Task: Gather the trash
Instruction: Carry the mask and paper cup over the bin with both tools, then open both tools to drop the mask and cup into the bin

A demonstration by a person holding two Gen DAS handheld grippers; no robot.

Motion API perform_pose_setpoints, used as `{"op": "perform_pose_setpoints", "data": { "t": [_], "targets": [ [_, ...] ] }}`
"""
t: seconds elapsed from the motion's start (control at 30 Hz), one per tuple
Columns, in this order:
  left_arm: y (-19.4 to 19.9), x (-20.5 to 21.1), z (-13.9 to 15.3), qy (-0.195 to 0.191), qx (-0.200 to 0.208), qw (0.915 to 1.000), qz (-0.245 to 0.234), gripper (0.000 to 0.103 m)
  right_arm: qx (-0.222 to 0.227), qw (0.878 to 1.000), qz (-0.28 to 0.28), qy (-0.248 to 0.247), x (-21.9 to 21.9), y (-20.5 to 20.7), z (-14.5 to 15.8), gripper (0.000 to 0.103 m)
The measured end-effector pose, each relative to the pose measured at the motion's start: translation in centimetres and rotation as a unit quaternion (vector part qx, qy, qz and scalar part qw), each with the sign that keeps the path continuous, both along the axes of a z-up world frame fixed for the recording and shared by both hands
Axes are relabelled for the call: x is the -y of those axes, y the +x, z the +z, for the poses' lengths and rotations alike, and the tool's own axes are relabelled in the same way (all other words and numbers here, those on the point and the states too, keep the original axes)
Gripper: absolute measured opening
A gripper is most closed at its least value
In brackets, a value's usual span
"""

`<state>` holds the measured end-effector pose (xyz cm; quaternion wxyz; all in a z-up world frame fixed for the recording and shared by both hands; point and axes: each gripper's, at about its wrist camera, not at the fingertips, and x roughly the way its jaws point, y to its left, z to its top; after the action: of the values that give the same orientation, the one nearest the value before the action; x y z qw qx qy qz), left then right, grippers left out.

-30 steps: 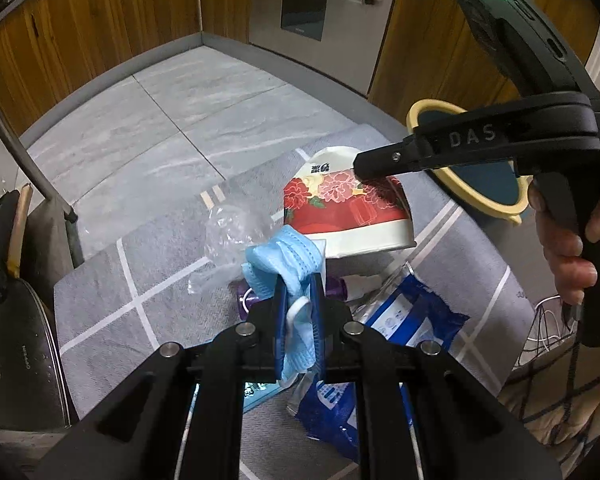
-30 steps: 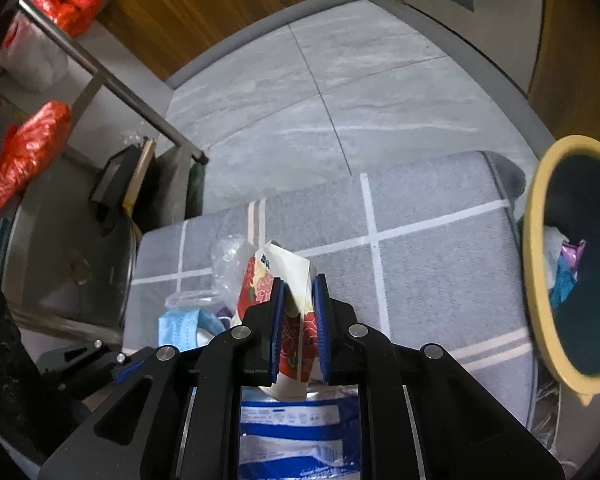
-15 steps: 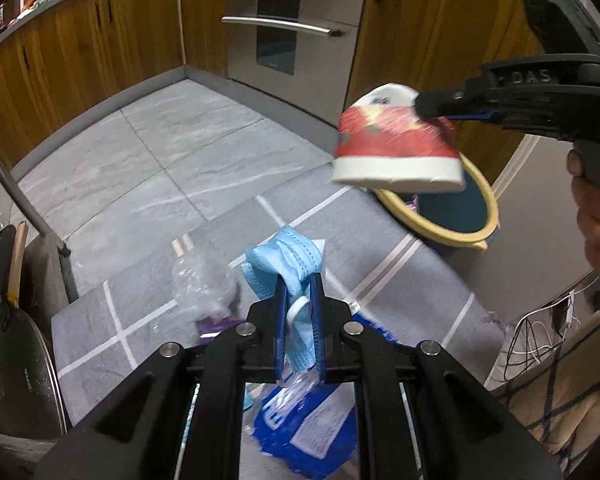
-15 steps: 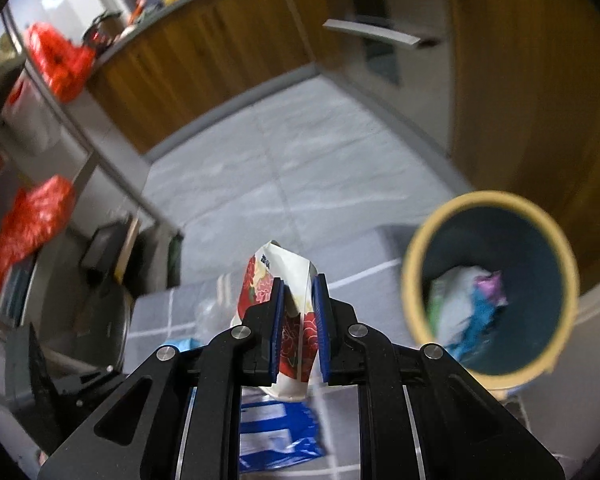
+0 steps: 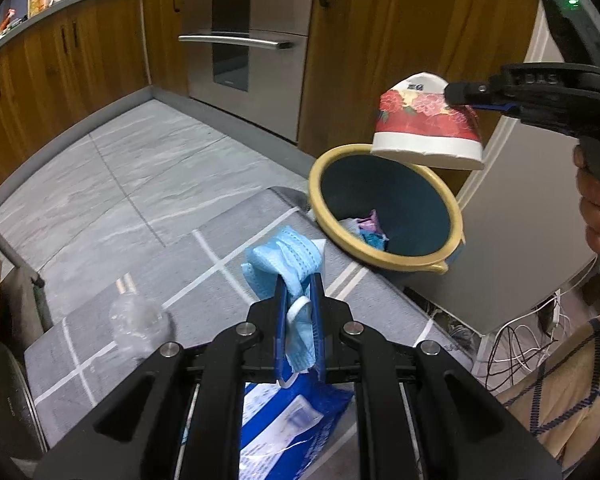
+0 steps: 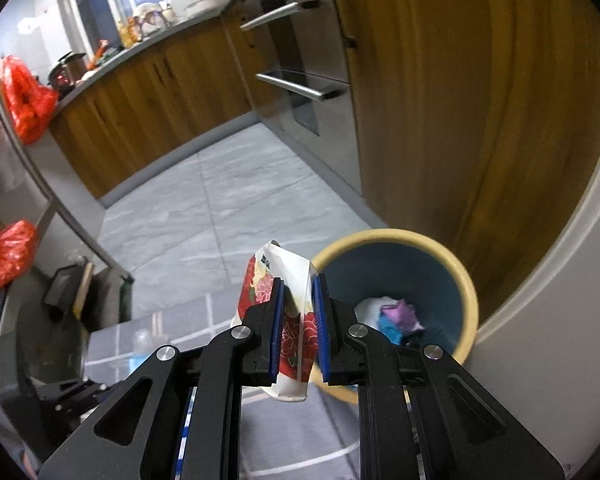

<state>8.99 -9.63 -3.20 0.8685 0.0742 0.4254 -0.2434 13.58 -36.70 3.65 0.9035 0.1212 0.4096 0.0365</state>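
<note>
Wood-grain cabinets point(image 5: 380, 40) and a steel oven front point(image 5: 244, 40) back a floor of pale grey stone tiles point(image 5: 120, 184). On it lies a grey woven rug point(image 5: 228, 248) with white lines. The round trash bin point(image 5: 384, 216), with a cream rim and a dark teal inside, stands just off the rug's corner, crumpled scraps at its bottom. The right gripper point(image 6: 298, 320) pinches a squashed paper cup point(image 5: 428, 128), white with red flowers, above the bin's rim. The left gripper point(image 5: 298, 312) clamps a soft, pleated blue face mask point(image 5: 284, 264) over the rug. A blue-and-white plastic packet point(image 5: 292, 416) shows only between the left gripper's arms. A clear crumpled bottle point(image 5: 140, 320) on the rug is blurred.
</note>
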Motion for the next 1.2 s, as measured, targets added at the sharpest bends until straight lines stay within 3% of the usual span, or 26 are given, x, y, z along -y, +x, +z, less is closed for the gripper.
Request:
{"op": "perform_pose_setpoints", "data": {
  "t": [0.33,0.57,0.73,1.2],
  "targets": [
    [0.9,3.7,-0.4,0.016,0.010,0.9997,-0.019,0.011,-0.019,1.000,-0.015,-0.019,3.0,3.7,-2.0,0.016],
    [4.5,6.6,-0.2,-0.023,0.000,0.9997,-0.003,0.011,-0.033,0.998,-0.017,-0.058,3.6,5.4,-3.7,0.016],
    [5.9,10.2,-0.6,-0.024,0.005,0.9992,-0.030,0.011,-0.041,0.997,-0.015,-0.063,4.0,6.2,-4.5,0.016],
    [8.5,15.0,-4.9,-0.008,-0.018,0.9988,-0.044,0.011,-0.083,0.994,-0.034,-0.068,5.4,7.4,-7.4,0.016]
  ]
}}
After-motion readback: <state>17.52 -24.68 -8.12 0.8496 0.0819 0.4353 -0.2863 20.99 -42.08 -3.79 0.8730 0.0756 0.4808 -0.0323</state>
